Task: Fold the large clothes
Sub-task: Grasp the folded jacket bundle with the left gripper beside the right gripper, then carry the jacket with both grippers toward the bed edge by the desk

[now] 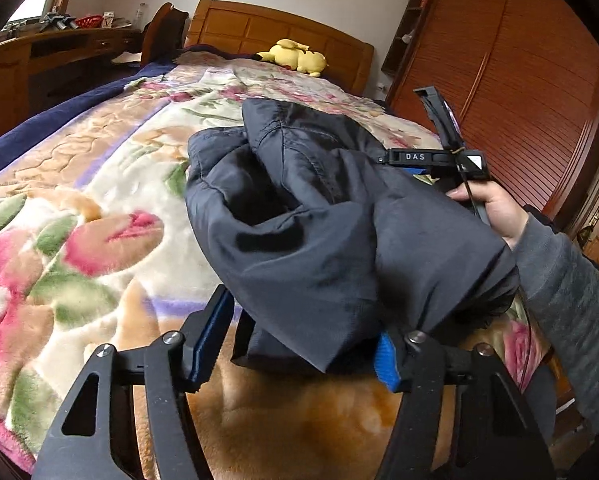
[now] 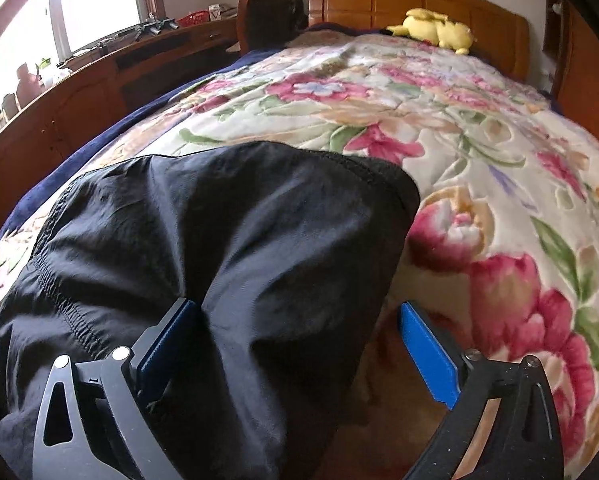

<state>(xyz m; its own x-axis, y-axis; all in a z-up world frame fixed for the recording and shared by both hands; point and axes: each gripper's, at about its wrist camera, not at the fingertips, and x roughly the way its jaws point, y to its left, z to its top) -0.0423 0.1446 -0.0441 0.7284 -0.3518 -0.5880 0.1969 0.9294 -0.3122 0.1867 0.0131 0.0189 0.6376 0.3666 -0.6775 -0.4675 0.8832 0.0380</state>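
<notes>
Dark garment bunched on the bed, mid-fold.

The dark garment [image 1: 323, 216] is heaped on the floral blanket [image 1: 99, 184]. Left gripper [image 1: 295, 352] fingers are spread, cloth draped between but not pinched; right gripper [image 2: 299, 344] fingers are released wide, likely for regrasping.

Both views close above bed [image 1: 99, 160], facing headboard [image 2: 419, 0].

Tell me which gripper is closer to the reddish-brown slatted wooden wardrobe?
Right. The right gripper works at the side of the crumpled black garment facing the reddish-brown slatted wooden wardrobe; the left gripper is across the garment, farther away.
</notes>
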